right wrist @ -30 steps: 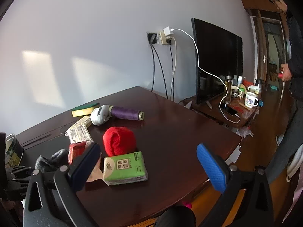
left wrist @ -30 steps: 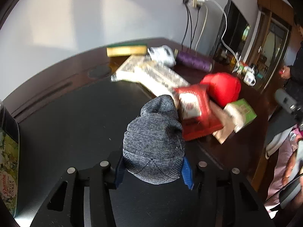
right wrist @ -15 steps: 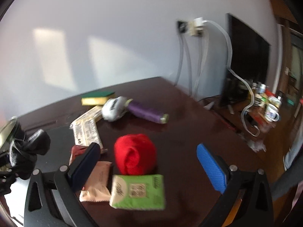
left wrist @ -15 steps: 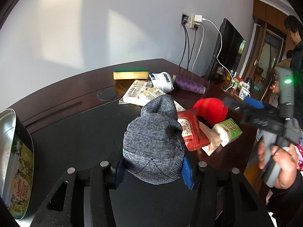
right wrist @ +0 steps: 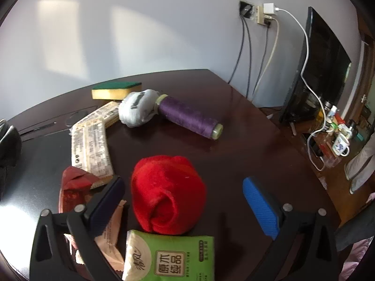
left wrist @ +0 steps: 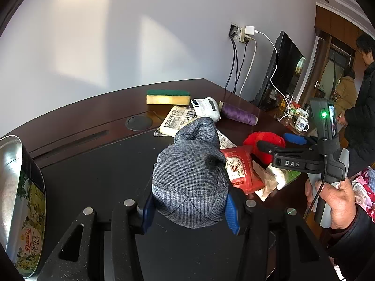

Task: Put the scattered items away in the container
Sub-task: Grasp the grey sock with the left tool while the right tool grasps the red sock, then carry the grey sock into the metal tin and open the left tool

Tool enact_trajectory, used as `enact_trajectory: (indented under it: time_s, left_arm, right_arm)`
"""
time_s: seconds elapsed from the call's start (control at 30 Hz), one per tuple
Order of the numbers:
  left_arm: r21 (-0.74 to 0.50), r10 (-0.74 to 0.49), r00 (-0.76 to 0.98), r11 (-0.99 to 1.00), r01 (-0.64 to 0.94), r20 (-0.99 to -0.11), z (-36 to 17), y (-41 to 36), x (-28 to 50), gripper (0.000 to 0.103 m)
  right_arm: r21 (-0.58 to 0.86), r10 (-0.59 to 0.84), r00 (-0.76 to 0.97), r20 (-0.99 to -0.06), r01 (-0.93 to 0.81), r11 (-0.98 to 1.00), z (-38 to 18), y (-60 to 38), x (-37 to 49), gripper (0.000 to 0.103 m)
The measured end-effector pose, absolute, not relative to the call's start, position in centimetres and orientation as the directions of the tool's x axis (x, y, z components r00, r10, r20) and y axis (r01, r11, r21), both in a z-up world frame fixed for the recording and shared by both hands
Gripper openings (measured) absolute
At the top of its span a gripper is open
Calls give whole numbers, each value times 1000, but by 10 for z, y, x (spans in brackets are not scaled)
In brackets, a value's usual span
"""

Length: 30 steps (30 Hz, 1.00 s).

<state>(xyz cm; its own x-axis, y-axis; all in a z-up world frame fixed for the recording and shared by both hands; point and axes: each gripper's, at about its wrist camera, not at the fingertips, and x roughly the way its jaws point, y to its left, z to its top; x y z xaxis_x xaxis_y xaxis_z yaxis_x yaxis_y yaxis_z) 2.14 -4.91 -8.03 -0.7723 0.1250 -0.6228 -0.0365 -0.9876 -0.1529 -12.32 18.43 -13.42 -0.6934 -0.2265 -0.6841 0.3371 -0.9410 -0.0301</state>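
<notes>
My left gripper (left wrist: 188, 213) is shut on a grey knit sock bundle (left wrist: 191, 175), held above the dark mat. The cookie tin (left wrist: 16, 201) stands open at the far left. My right gripper (right wrist: 185, 199) is open and hangs over the red sock ball (right wrist: 167, 193), jaws either side of it, not touching. It shows in the left wrist view (left wrist: 281, 141) too. Around it lie a green tissue pack (right wrist: 171, 256), a red packet (right wrist: 72, 187), a beige packet (right wrist: 110, 236), white snack bars (right wrist: 90, 140), a white sock ball (right wrist: 138, 110), a purple thread spool (right wrist: 189, 118) and a sponge (right wrist: 116, 90).
A dark wooden table (right wrist: 246, 140) ends close on the right. A TV (right wrist: 314, 70), cables and mugs (right wrist: 341, 145) stand beyond it. A person (left wrist: 361, 107) stands at the far right.
My right gripper has come down and forward over the red sock ball. My left gripper has lifted and turned left with the grey bundle, and the tin shows more.
</notes>
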Motion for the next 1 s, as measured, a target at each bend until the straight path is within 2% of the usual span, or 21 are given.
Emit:
enact_trajectory:
  time_s: [0.07,0.1,0.3,0.63,0.83,1.0]
  left_arm:
    - [-155,125,-772,-987,-35,-623,-81,-51,21,51]
    - [-155,125,-773,-987,-35,-623,-81,-51,22,51]
    - [-154,115,-780,-988,-25,-614,-77,-56,26,51]
    - [-137,83,-808,-991,-3,-583,-64,-62,37,51]
    - [-109,-10,-832,-990,84,-554,-43,-93,63,51]
    - [-53,-166,-827,-972,230,-537,-29,-144,95,51]
  right_arm:
    - [-20,-236,-667,-706,353,-935,-138,182,-126,68]
    - [-9,-246,-662,-708,357,-934,-139,182,-126,65]
    - [50,-298,-654,-695,369,-928,-138,187,-124,62]
    - [62,-311,-712,-630,353,-934,-110,199,-115,62]
    - [84,-339,-725,-600,363,-928,-100,197,-106,62]
    - [98,-390,-728,-564,410,-907,-86,181,-92,62]
